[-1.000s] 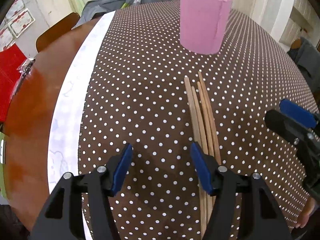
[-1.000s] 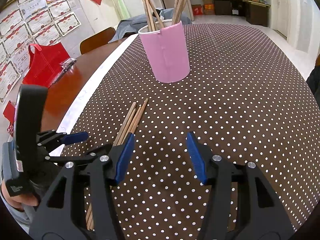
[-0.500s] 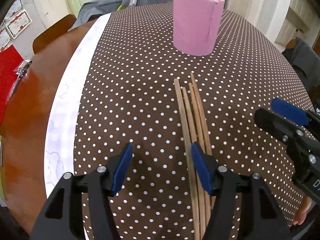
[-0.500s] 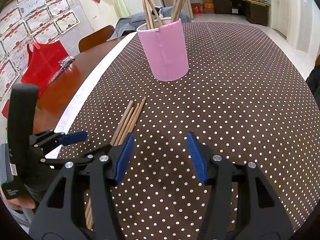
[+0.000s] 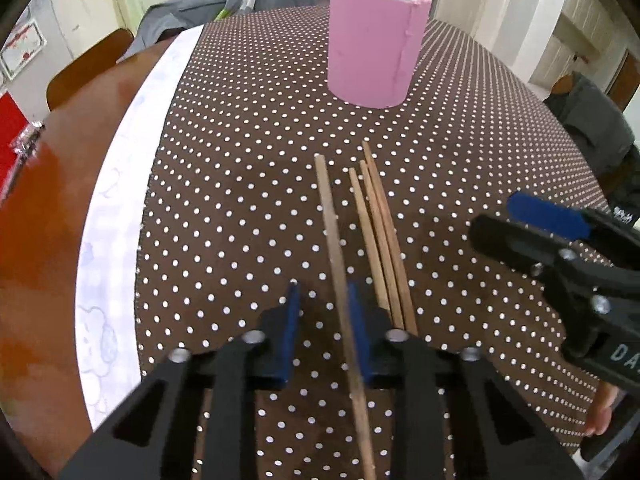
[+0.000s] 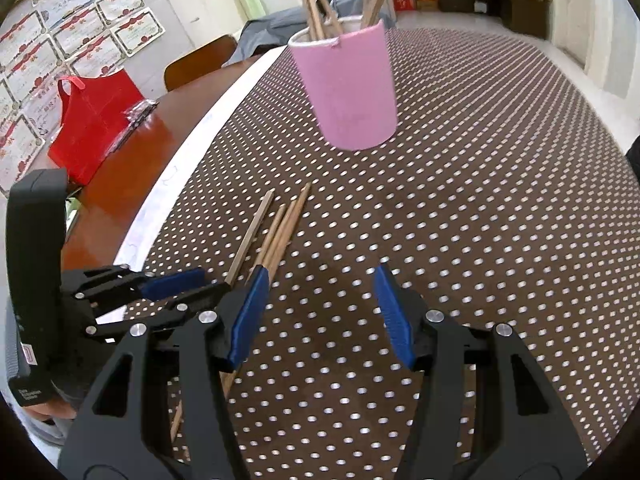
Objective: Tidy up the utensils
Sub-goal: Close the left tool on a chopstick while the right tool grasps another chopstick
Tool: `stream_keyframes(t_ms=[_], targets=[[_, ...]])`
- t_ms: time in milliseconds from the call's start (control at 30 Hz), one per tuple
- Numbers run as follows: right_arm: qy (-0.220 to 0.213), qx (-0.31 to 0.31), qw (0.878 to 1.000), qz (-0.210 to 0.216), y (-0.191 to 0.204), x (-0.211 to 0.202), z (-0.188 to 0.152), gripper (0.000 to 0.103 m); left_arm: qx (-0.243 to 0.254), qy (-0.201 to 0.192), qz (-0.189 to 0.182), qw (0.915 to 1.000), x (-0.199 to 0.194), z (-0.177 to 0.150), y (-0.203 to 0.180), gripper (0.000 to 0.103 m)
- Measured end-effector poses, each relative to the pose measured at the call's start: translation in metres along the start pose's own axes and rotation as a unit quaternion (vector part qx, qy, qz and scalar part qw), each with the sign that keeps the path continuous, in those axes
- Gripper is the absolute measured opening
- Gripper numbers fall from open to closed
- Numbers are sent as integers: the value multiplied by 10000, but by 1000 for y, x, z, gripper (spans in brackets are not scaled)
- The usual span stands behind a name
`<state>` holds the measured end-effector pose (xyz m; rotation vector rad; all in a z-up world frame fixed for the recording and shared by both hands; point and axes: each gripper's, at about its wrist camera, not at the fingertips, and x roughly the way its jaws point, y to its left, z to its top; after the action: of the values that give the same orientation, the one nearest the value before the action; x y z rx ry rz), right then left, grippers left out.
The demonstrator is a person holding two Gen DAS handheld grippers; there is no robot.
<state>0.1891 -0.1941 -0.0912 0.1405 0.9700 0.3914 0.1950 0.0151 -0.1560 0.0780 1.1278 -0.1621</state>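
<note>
Left gripper (image 5: 322, 308) jaws closing around one chopstick (image 5: 334, 240) split from three others (image 5: 384, 240) on the dotted tablecloth (image 5: 240, 160), right gripper (image 6: 316, 312) jaws apart and empty, pink holder (image 5: 374, 44) beyond.

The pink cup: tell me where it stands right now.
The pink cup stands upright on the dotted tablecloth, far centre in both wrist views, beyond the loose chopsticks, with more sticks standing in it.
</note>
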Motion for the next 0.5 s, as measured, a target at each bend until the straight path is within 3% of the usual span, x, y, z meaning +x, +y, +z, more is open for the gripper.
stream_keyframes(t_ms=[67,267,500], targets=[[108,-3,9999,63,3,5,-1,55,-118,-18,-91,9999,-1,-2,7,10],[428,14,9990,131,12,22,-4,55,-469,-51,-251,9986,-2,-5,27,9],[584,-196,9978,-246,25,35,-6,54,-639,-59,-440,9970,-1,-5,36,9]])
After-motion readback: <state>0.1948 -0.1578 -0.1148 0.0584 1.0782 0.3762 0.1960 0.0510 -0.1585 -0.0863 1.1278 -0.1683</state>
